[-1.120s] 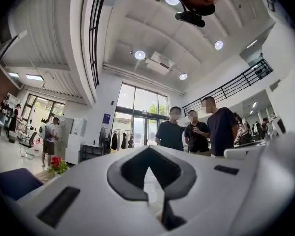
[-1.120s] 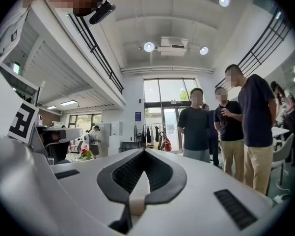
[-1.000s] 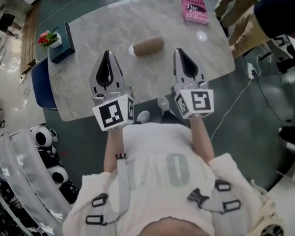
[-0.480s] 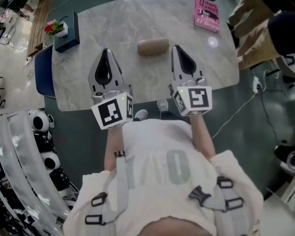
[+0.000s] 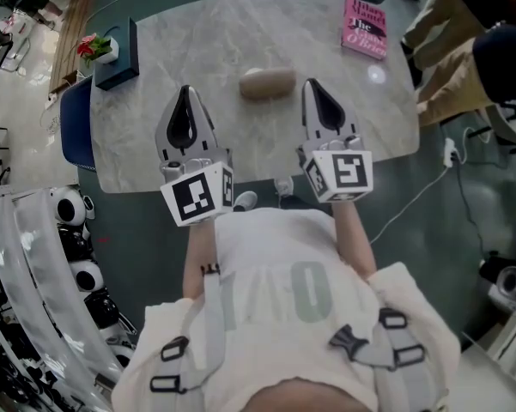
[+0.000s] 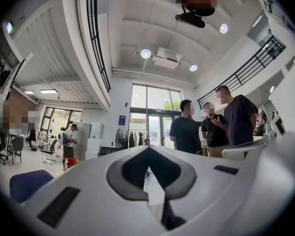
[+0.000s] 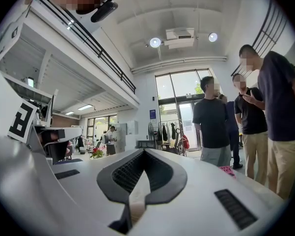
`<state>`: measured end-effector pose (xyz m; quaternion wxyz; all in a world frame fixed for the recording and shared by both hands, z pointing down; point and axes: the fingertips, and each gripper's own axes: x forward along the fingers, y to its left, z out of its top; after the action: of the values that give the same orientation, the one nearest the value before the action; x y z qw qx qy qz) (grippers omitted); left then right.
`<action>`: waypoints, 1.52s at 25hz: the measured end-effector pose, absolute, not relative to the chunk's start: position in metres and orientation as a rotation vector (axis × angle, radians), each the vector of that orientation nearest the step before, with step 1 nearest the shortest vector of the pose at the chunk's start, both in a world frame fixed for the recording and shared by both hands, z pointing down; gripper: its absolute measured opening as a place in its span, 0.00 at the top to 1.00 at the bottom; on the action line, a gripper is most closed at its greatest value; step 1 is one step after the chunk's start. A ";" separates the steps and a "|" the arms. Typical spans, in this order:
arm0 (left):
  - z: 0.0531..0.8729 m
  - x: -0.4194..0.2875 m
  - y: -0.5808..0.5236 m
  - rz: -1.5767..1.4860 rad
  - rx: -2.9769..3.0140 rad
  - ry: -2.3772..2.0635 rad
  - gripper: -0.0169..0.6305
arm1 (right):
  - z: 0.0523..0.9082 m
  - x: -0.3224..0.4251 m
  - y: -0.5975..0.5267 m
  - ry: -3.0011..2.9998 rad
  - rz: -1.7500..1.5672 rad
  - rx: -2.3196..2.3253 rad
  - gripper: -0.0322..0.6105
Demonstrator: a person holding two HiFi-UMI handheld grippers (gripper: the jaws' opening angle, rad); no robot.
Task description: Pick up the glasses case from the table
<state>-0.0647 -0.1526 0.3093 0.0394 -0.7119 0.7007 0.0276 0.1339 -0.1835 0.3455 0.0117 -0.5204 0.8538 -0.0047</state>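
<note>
The glasses case (image 5: 268,82), a brown rounded oblong, lies on the marble table (image 5: 206,41) in the head view, between the two gripper tips and slightly beyond them. My left gripper (image 5: 185,91) hovers over the table to the case's left, jaws shut and empty. Just off the case's right end and apart from it is my right gripper (image 5: 312,85), also shut and empty. Both gripper views look level across the room over the shut jaws, the left gripper (image 6: 148,147) and the right gripper (image 7: 144,151). The case is hidden in both.
A pink book (image 5: 365,27) lies at the table's far right corner, also seen as the pink book (image 7: 227,170). A dark box with a flower pot (image 5: 112,58) stands at the far left. A blue chair (image 5: 73,136) is left of the table. Several people (image 7: 250,112) stand beyond its far right side.
Against the table, both grippers have drifted a little to the left, so the right tip is nearer the case's right end. The jaws stay shut and the case has not moved.
</note>
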 end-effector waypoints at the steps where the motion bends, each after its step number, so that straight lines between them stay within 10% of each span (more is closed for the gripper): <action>1: 0.309 -0.065 -0.153 0.086 -2.183 2.146 0.97 | 0.346 0.134 -0.184 2.662 -0.018 -1.623 0.95; 5: 0.308 -0.065 -0.156 0.091 -2.189 2.138 0.97 | 0.346 0.134 -0.186 2.681 -0.034 -1.587 0.94; 11: 0.307 -0.063 -0.162 0.095 -2.194 2.132 0.97 | 0.346 0.132 -0.195 2.706 -0.089 -1.486 0.47; 15: 0.310 -0.062 -0.166 0.093 -2.198 2.135 0.97 | 0.354 0.138 -0.201 2.683 -0.159 -1.492 0.32; 38: 0.306 -0.085 -0.202 0.077 -2.130 2.206 0.97 | 0.372 0.090 -0.245 3.353 0.207 -1.037 0.30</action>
<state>-0.0848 -0.2019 0.3063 0.0371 -0.6939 0.7187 0.0250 0.0900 -0.2449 0.3717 -0.1860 -0.2899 0.9370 0.0580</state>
